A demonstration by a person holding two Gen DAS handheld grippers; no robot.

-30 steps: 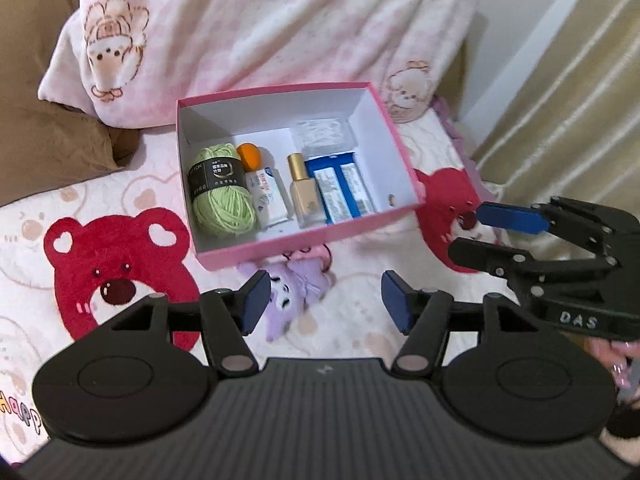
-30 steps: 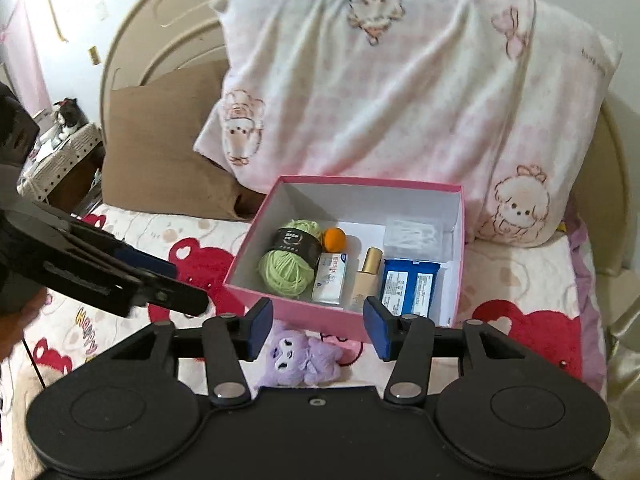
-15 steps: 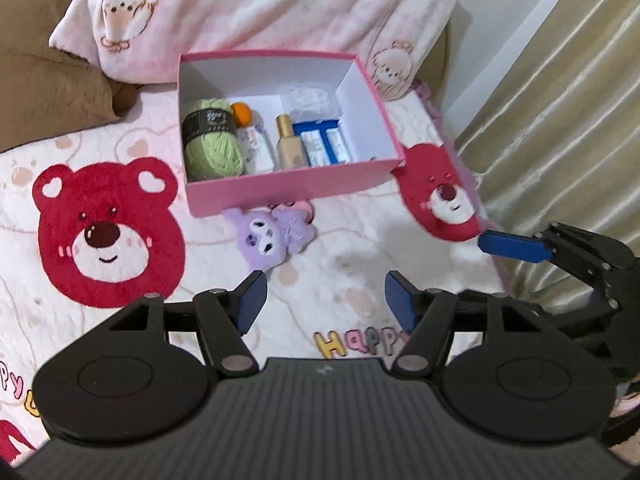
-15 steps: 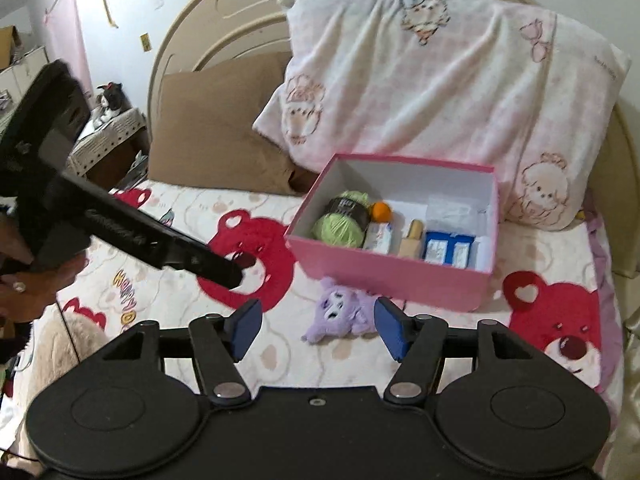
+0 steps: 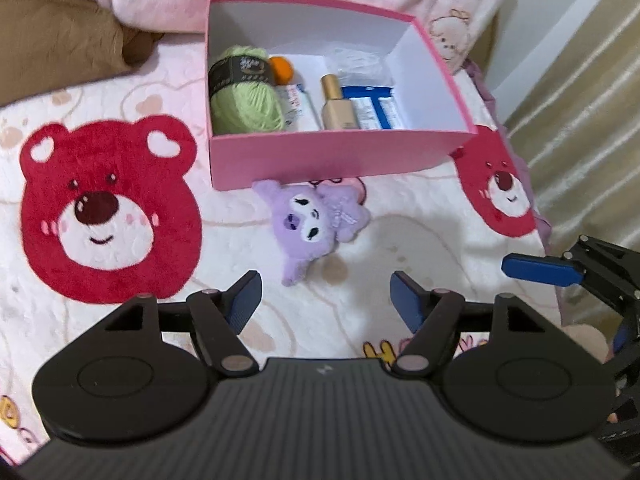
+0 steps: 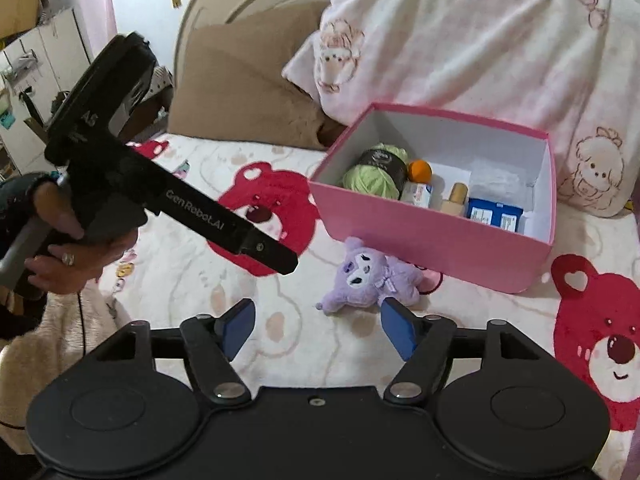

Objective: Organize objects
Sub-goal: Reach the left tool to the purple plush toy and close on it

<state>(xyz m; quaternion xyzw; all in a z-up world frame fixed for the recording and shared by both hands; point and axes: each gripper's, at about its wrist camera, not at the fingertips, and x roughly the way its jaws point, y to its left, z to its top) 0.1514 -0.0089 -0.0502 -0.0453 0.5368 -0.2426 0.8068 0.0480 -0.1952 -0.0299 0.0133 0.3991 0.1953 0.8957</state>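
A: Closer now than half a second ago: the left wrist view has dropped in toward the purple plush toy, and the pink box fills more of the picture than it did.

B: Where does the toy sit?

A: On the bear-print blanket, lying just in front of the box's near wall, outside it. From the right wrist view the plush lies on its side, face toward the camera, with a pink cord behind it.

B: And inside the box?

A: Green yarn ball at the left, a small orange ball behind it, a white tube, a beige bottle with a gold cap, then blue packets and a clear packet toward the back.

B: The tongs?

A: Left gripper is spread wide, nothing between its blue pads, hovering short of the toy. Right gripper is spread too, empty, the plush just beyond its right pad.

B: Around them?

A: A pink pillow and a brown cushion behind the box, curtain off to the right.
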